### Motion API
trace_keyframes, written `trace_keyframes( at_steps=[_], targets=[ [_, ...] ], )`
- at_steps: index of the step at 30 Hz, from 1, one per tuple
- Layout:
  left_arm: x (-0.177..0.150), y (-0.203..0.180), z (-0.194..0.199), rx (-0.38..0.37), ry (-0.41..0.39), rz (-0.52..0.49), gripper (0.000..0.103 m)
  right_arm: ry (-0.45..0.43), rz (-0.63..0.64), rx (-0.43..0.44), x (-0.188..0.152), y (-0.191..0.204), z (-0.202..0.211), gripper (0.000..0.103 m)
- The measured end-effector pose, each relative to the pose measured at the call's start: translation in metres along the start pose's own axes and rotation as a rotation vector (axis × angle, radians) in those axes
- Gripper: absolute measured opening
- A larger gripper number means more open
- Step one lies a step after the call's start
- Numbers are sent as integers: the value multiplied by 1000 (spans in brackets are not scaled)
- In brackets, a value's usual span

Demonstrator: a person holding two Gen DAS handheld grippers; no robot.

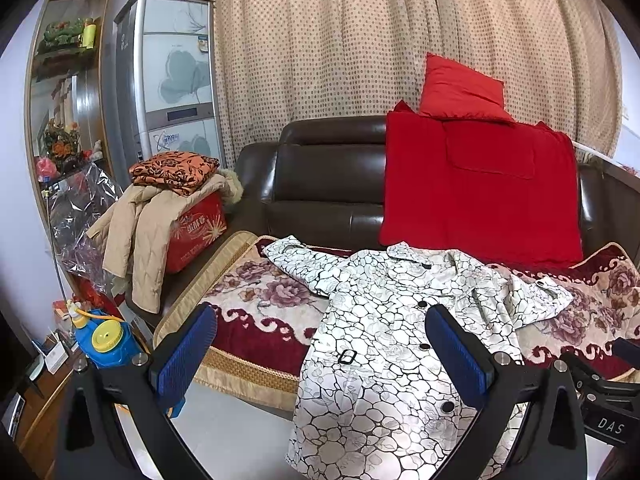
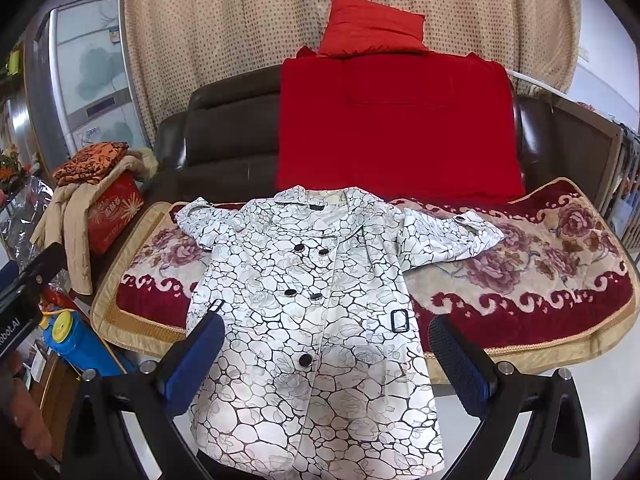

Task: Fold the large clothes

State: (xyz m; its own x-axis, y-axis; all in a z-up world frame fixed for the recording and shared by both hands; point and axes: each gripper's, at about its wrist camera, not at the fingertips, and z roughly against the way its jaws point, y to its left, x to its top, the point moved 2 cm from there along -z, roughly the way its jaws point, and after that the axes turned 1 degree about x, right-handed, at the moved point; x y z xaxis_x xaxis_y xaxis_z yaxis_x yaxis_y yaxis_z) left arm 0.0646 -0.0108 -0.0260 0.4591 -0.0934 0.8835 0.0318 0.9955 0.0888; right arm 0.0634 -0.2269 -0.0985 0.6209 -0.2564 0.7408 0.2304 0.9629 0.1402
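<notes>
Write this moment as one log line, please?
stage: before first fold | coat: spread flat on sofa cover, unfolded | left gripper: open, empty | right gripper: open, empty

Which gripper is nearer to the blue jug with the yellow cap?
Left. The left gripper hangs just right of the blue jug; the right gripper sits further right, over the white coat.

1. The letters "DAS" stand in white on a black device (image 1: 610, 420) at the right edge of the left wrist view.
2. The text "Robot.AI", cut off at its start, stands in white on a black device (image 2: 16, 320) at the left edge of the right wrist view.
3. The red box (image 1: 198, 232) carries gold characters, too blurred to read.
4. The stickers on the refrigerator (image 1: 176, 80) are too small to read.
</notes>
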Motion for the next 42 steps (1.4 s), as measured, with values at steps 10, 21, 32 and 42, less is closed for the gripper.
trace_keyframes(
  at_steps=[10,21,32,42],
  targets=[
    [1,-3,-11,1,18,-6,103,24,1,8,3,-1,-11,103],
    [2,-7,-23,-2,38,-20,103,50,-7,20,5,-1,-23,103],
    [4,-12,-34,-6,54,-30,103,69,-22,32,9,-5,-32,103],
    [3,-14,-36,-8,60,-38,103,81,-27,34,9,-5,-36,103]
  ],
)
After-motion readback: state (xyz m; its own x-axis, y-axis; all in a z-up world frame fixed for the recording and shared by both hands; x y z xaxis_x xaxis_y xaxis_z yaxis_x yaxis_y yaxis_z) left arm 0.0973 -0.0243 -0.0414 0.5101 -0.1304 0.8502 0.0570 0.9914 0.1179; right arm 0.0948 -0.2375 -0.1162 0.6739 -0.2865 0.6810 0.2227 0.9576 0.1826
